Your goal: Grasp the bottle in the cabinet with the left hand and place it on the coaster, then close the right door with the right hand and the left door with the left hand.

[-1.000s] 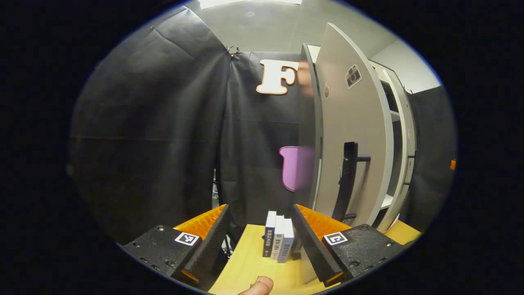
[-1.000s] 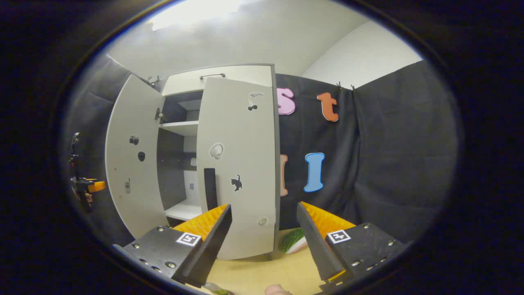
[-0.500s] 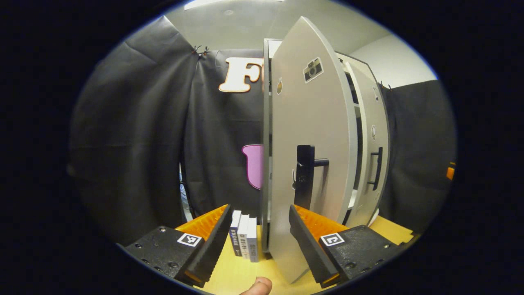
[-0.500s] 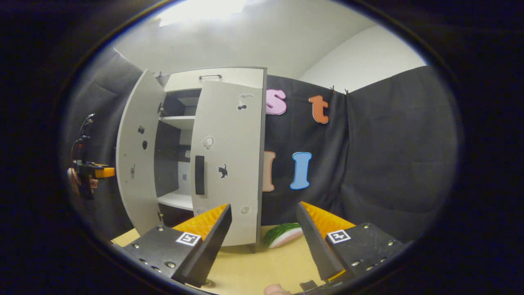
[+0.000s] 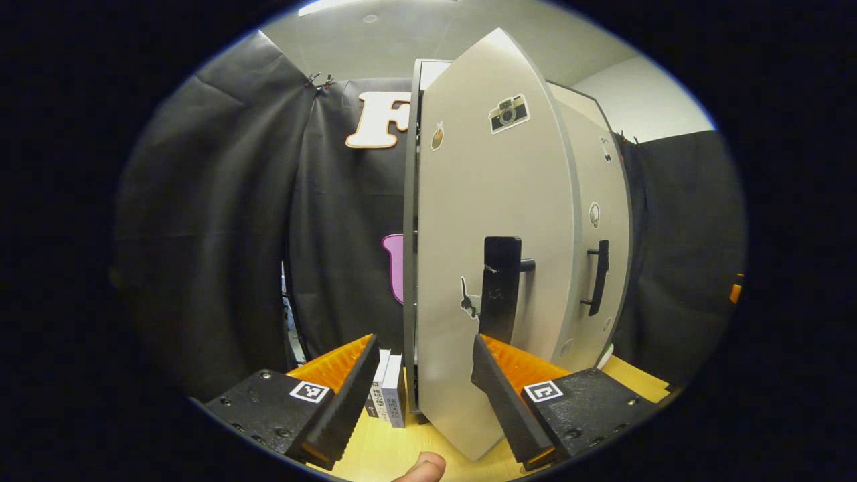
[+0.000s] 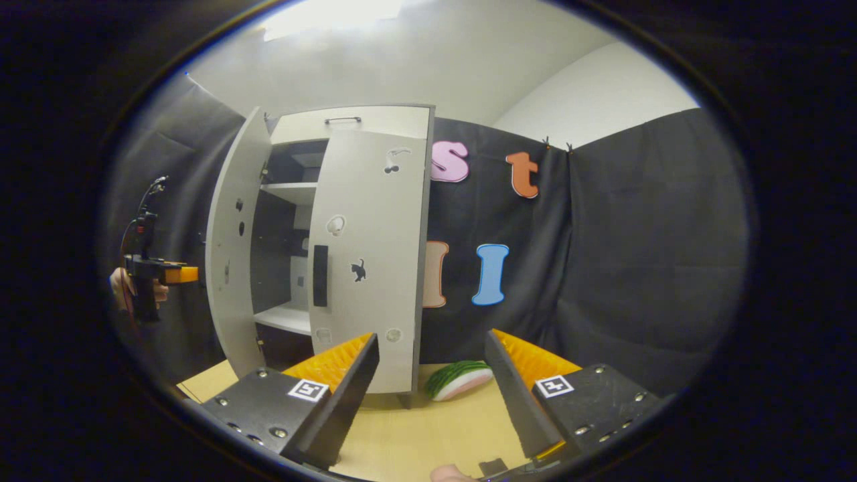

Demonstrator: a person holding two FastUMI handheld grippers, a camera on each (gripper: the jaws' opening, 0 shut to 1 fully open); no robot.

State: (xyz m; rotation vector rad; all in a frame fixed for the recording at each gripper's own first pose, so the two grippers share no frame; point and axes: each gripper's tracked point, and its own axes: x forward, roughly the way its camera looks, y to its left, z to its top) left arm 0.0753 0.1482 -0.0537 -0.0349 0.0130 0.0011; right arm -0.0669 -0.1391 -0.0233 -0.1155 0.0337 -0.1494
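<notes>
The grey cabinet (image 6: 348,124) stands on the wooden table. Its left door (image 5: 489,221) is half open, with its outer face and black handle (image 5: 501,288) just ahead of my left gripper (image 5: 422,395). That gripper is open with nothing between its fingers. In the right gripper view the left gripper (image 6: 161,274), held by a hand, sits just left of the left door (image 6: 234,234). The right door (image 6: 368,268) is almost shut, a narrow gap still showing the shelves (image 6: 288,318). My right gripper (image 6: 432,395) is open, empty and back from that door.
A few books (image 5: 388,395) stand upright on the table (image 5: 395,448) left of the cabinet's base. A watermelon slice (image 6: 458,378) lies at the cabinet's right foot. Black cloth walls close the booth on all sides.
The left door has swung further toward shut, its face now wide in the left gripper view. The right gripper has drawn back from the right door, which looks smaller.
</notes>
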